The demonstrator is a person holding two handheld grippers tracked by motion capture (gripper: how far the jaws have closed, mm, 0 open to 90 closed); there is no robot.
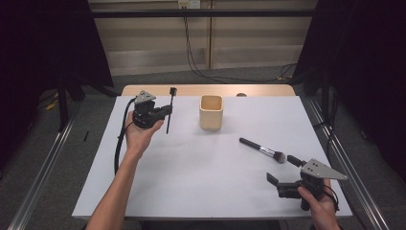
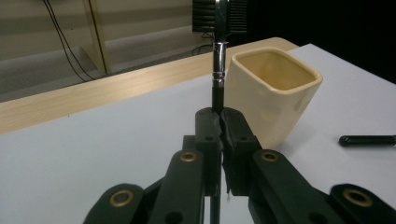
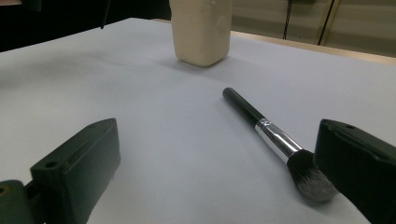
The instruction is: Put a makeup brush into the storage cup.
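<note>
Two grippers: the left gripper [image 2: 219, 122] is clamped on an upright thin brush [image 2: 217, 70], cup [image 2: 271, 93] just beside it; the right gripper [image 3: 219, 172] gapes wide, a makeup brush [image 3: 275, 140] lying between its jaws.

On the white rectangular table [image 1: 191, 182], the cream square ceramic cup [image 1: 211, 111] stands at twelve o'clock from the table's middle. The black-handled powder brush with a silver ferrule [image 1: 262, 150] lies on the table at four o'clock from the cup, well apart. The thin black comb-headed brush [image 1: 170, 111] stands upright at nine o'clock from the cup.
</note>
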